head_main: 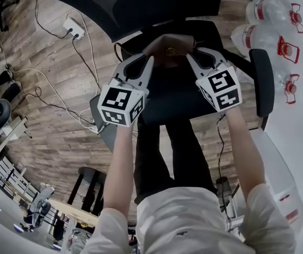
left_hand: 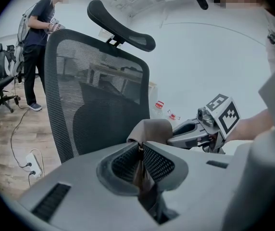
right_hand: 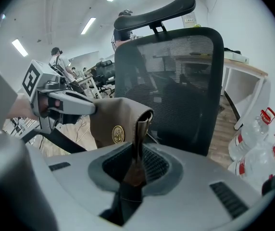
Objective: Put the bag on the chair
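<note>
While left tongs (left_hand: 141, 145) and right tongs (right_hand: 138, 146) pinch bag (right_hand: 112, 115), gold emblem (right_hand: 118, 134) unreadable

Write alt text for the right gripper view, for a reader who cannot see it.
The right gripper, jaws shut, pinches one edge of a brown bag with a round gold emblem, while the left gripper holds its far side. A black mesh office chair stands just behind, with water bottles on the floor at right.

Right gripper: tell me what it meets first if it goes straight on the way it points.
The right gripper, shut on the bag, points at the chair's mesh backrest; that likely comes first, though depth is unclear.
</note>
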A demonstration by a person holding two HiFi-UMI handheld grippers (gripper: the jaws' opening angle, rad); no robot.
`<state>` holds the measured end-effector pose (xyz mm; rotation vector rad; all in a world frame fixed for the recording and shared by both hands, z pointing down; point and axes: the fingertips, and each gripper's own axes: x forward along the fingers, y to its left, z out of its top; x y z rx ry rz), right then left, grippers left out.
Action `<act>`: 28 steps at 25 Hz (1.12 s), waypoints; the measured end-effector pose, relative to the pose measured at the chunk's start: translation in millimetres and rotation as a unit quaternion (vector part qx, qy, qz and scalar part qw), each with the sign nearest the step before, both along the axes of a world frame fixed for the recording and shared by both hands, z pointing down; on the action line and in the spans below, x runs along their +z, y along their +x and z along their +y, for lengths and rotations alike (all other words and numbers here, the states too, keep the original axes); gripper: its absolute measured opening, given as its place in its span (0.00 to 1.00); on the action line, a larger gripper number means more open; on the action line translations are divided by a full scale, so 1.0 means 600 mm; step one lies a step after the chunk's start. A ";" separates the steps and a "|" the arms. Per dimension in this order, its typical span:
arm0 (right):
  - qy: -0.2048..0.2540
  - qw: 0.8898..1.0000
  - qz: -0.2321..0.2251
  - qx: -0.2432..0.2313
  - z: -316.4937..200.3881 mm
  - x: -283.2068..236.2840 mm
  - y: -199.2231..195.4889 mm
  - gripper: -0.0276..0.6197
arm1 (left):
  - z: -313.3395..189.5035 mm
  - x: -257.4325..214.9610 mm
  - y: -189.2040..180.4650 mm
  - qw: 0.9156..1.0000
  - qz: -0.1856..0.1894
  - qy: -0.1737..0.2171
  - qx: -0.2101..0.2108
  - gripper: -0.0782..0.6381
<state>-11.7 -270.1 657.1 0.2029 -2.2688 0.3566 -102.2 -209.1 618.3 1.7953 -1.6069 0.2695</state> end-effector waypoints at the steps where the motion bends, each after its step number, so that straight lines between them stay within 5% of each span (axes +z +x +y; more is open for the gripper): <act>1: 0.001 1.000 0.000 -0.001 -0.002 0.004 -0.002 0.14 | -0.002 0.004 -0.002 1.000 -0.003 -0.001 0.001 0.15; 28: 0.023 0.999 0.019 -0.026 -0.065 0.109 -0.059 0.14 | -0.059 0.114 -0.054 0.998 -0.058 0.008 0.025 0.15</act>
